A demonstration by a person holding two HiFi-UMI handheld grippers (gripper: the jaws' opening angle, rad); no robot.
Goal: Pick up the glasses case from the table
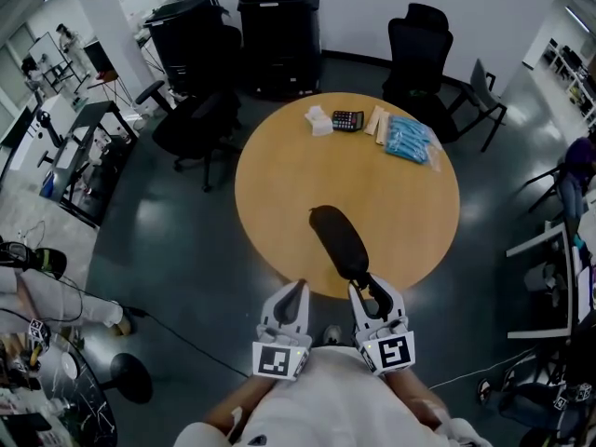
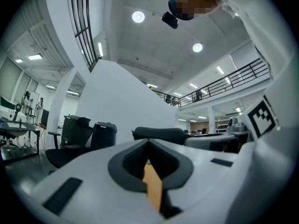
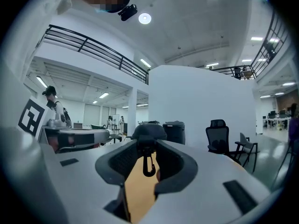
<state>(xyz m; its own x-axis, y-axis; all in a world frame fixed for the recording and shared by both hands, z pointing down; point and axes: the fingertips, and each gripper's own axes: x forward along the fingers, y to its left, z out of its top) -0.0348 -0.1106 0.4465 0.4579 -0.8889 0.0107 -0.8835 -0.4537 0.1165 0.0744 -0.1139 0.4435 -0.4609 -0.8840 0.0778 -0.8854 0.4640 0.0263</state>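
- Black glasses case point(image 1: 340, 240): lies on the round wooden counter point(image 1: 279, 184), oblong, in the near half, with its long axis running from the middle toward the near edge.
- At that near edge, right hand-held gripper point(image 1: 374, 293): points along the case with jaws spread and takes the case's near end into their mouth.
- Same right hand-held gripper point(image 3: 148, 146) in its own view: shows the rounded end of the glasses case point(image 3: 148, 130) at the fingertips and a small black clip point(image 3: 148, 166) hanging from it in the gap, over the bare counter point(image 3: 140, 190). Cannot tell whether the pads touch the case.
- Just beside it, left hand-held gripper point(image 1: 298, 291): rests at the counter's edge, clear of the case, jaws pressed together at the tips and holding nothing.
- Left hand-held gripper point(image 2: 148, 144) in its own view: leaves only a thin sliver of counter point(image 2: 153, 188) visible below the tips.
- Far side of the counter, well apart from the case: holds a white pack point(image 1: 319, 119), a calculator point(image 1: 347, 119) and a blue packet point(image 1: 410, 140).
- Beyond the counter: stand two dark bins point(image 1: 279, 26) and several office chairs point(image 1: 419, 45).
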